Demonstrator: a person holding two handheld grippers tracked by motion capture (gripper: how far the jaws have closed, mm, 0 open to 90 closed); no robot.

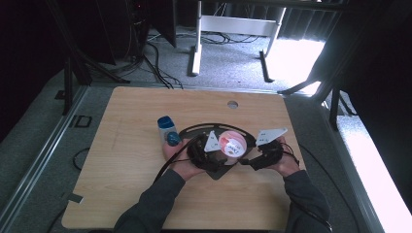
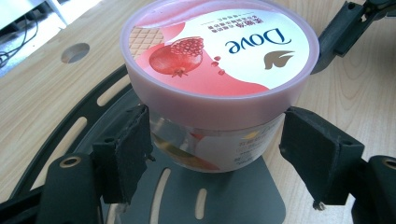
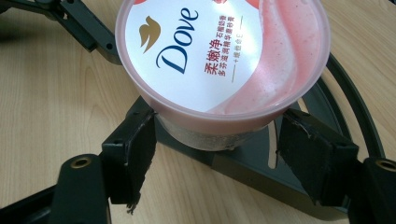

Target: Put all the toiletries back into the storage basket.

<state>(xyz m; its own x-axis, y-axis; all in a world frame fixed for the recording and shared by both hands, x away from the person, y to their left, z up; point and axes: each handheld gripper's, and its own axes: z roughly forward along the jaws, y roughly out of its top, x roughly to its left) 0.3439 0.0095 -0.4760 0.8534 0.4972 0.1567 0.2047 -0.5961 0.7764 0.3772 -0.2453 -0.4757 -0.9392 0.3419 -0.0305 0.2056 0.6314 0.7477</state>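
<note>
- Low in the high view, two dark sleeves come in from the bottom edge, hands meeting at centre.
- The left gripper (image 2: 212, 140) has its jaws spread on either side of the jar (image 2: 219, 70); in its own view the left pad touches the jar's wall, the right one stands just off it.
- The right gripper (image 3: 217, 140) is open too, its jaws flanking the jar below the lid, apparently not clamped.
- The jar, pink-lidded, stands upright on a dark plate (image 1: 216, 171) at mid-frame of the high view.
- Just left of the hands lies a blue bottle (image 1: 168, 130).
- The bench (image 1: 126, 160) is pale wood grain, with a round hole (image 1: 232, 104) near its far edge.
- Beyond, at the top of the frame: grey floor (image 1: 233, 63), black cables, a white frame's legs (image 1: 197, 53), dark drapes, and a bright patch of light at upper right.
</note>
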